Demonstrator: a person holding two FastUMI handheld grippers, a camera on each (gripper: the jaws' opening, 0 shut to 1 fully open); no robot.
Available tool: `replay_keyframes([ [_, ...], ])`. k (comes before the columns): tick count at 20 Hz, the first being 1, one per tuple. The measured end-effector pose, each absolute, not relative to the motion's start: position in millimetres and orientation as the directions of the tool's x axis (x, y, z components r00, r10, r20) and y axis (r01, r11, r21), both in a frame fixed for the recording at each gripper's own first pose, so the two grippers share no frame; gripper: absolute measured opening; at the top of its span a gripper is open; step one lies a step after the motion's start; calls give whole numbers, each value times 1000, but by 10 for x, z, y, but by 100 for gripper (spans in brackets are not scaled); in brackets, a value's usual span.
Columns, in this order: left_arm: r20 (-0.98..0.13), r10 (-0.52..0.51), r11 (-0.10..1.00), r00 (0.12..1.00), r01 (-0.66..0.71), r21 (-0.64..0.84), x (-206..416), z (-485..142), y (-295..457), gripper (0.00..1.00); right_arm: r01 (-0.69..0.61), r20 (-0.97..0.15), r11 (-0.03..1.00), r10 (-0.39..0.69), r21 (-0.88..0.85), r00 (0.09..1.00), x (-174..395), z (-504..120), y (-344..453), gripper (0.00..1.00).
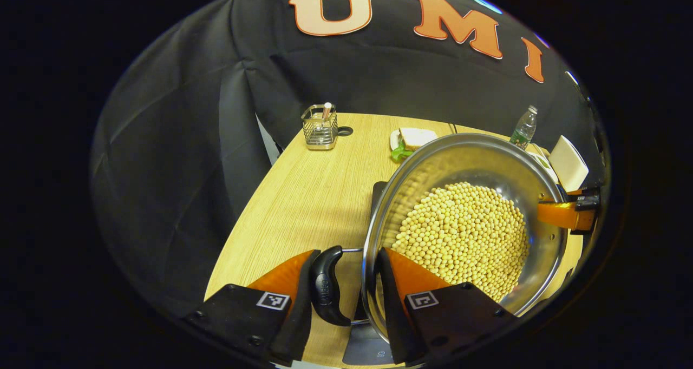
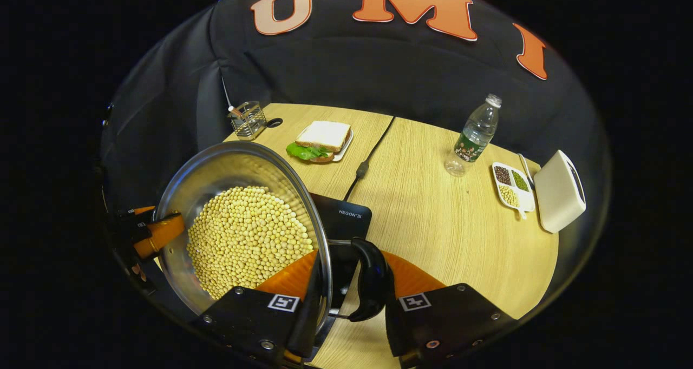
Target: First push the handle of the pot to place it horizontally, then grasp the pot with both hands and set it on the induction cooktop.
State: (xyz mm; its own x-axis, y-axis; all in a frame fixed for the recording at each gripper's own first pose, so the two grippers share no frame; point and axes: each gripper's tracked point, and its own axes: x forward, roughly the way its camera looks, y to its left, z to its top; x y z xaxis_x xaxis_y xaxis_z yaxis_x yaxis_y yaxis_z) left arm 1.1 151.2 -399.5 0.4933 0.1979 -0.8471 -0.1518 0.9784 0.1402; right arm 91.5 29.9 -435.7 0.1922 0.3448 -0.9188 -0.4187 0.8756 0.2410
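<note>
**Both grippers clamping the pot's side handles over the cooktop**

The left gripper (image 1: 344, 274) is closing on the pot's (image 1: 465, 158) black side handle (image 1: 326, 290), one finger outside the handle, the other inside the steel wall. The right gripper (image 2: 346, 274) is gripping the opposite handle (image 2: 372, 285) the same way. The pot (image 2: 216, 169) is shining, round and wide, heaped with pale yellow beans (image 1: 465, 234), and is sitting above the dark induction cooktop (image 2: 344, 217); whether its base is touching the cooktop cannot be told.

The wooden table (image 1: 303, 196) is lying open left of the pot, up to a wire holder (image 1: 319, 126) near the far edge. In the right gripper view, open wood is stretching rightward to a water bottle (image 2: 475, 136), a divided dish (image 2: 511, 188) and a white box (image 2: 560, 198); a cord (image 2: 371, 155) is running from the cooktop past a sandwich plate (image 2: 322, 140).
</note>
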Motion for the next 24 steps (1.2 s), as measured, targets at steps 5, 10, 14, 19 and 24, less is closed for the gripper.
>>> replay_keyframes([
  [5, -837, 200, 979, 509, -124, 159, 18, -3889, 1482, 64, -398, -919, 882, 347, 253, 185, 896, -4367, 220, 53],
  [10, -837, 190, 982, 514, -106, 157, 109, -3976, 1472, 65, -359, -926, 893, 343, 270, 157, 995, -4501, 305, 53],
  [14, -838, 197, 980, 508, -96, 172, 153, -4019, 1448, 67, -353, -931, 898, 333, 264, 149, 888, -4527, 250, 58],
  [19, -818, 221, 975, 530, -93, 203, 198, -3989, 1443, 83, -370, -905, 869, 402, 330, 137, 824, -4499, 326, 71],
  [24, -711, 274, 956, 648, -105, 273, 360, -3441, 1374, 91, -403, -827, 840, 489, 362, 277, 993, -4023, 140, 82],
])
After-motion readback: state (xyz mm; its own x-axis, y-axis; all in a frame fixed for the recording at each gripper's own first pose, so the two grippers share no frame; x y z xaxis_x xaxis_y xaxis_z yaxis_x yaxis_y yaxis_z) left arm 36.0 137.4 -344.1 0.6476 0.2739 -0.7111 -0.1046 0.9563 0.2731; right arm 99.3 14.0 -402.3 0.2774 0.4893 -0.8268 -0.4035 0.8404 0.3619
